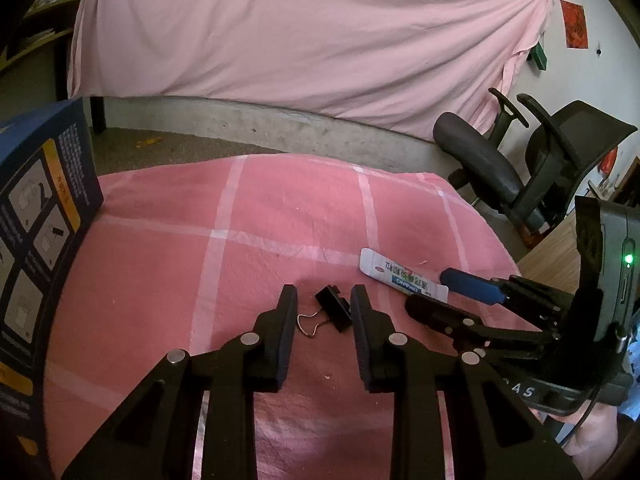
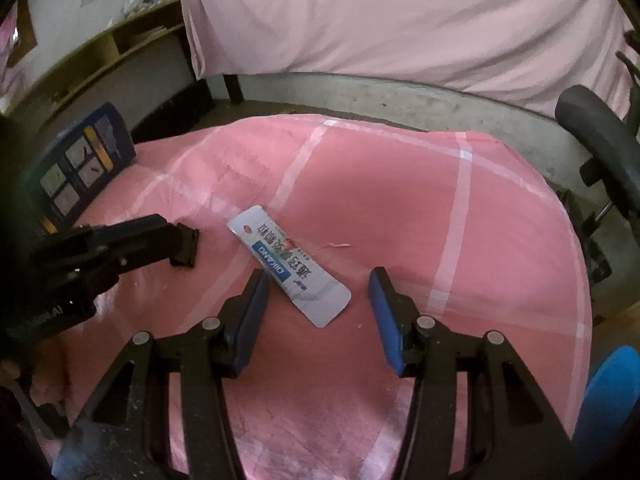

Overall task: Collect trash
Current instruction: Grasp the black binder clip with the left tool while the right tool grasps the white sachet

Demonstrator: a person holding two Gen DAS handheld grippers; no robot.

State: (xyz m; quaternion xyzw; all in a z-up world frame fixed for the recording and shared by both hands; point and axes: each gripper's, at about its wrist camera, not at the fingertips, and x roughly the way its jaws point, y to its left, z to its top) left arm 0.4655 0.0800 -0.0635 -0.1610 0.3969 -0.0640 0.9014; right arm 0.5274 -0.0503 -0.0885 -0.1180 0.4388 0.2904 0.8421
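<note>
A black binder clip (image 1: pixel 333 311) with wire handles lies on the pink checked cloth (image 1: pixel 160 264), between the tips of my open left gripper (image 1: pixel 325 295). A white and blue sachet (image 2: pixel 289 266) lies flat on the cloth, partly between the fingertips of my open right gripper (image 2: pixel 320 280). The sachet also shows in the left wrist view (image 1: pixel 402 276), with the right gripper (image 1: pixel 434 294) beside it. The left gripper shows in the right wrist view (image 2: pixel 186 246), left of the sachet. Both grippers are empty.
A dark blue box (image 1: pixel 36 220) stands upright at the cloth's left edge, also in the right wrist view (image 2: pixel 86 160). A black office chair (image 1: pixel 532 164) stands to the right. A pink sheet (image 1: pixel 300 28) hangs behind. A blue object (image 2: pixel 612 392) sits at lower right.
</note>
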